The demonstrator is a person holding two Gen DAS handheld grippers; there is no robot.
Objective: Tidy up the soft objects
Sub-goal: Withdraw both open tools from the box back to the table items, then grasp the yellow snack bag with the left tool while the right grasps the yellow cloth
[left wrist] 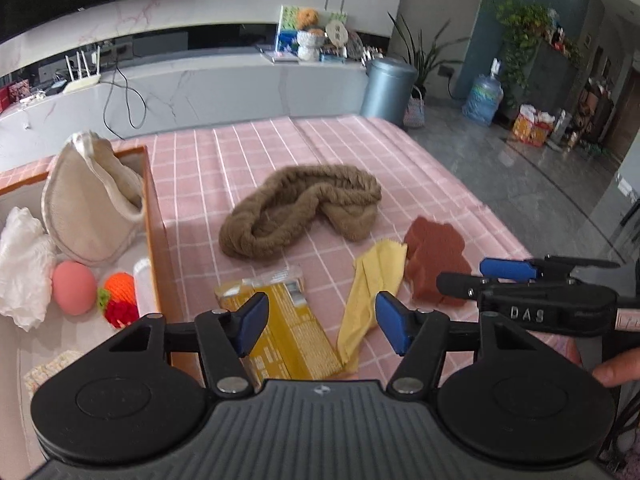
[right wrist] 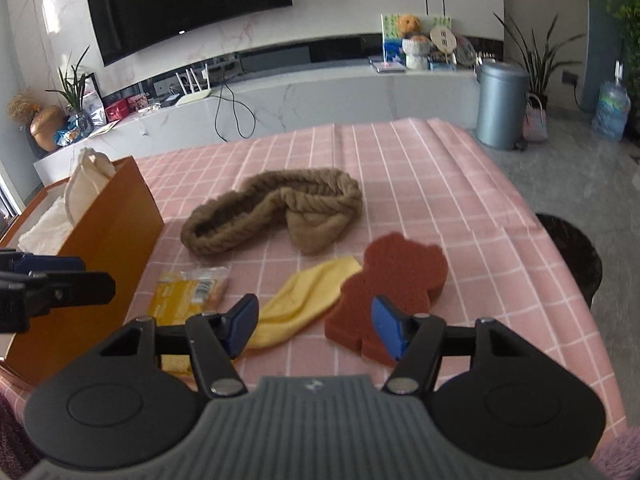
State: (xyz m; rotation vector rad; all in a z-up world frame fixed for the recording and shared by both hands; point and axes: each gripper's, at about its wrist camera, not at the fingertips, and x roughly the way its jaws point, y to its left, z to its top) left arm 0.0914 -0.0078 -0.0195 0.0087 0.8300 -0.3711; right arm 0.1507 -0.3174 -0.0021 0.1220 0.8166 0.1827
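A brown knitted scarf (left wrist: 300, 208) (right wrist: 272, 212) lies bunched in the middle of the pink checked tablecloth. Nearer me lie a yellow cloth (left wrist: 372, 288) (right wrist: 304, 300), a red-brown bear-shaped sponge (left wrist: 436, 256) (right wrist: 396, 284) and a yellow packet (left wrist: 288, 320) (right wrist: 184, 296). My left gripper (left wrist: 322, 322) hovers open above the packet and the cloth's near end, holding nothing. My right gripper (right wrist: 316, 324) is open over the gap between cloth and sponge, its right pad in front of the sponge. Neither touches anything that I can see.
An orange box (left wrist: 154, 216) (right wrist: 116, 232) at the left holds a cream bag (left wrist: 92, 208), white plastic, a pink ball (left wrist: 74, 288) and a crocheted fruit (left wrist: 118, 296). The table's right edge drops to grey floor, with a dark stool (right wrist: 572, 252) and a bin (right wrist: 502, 104).
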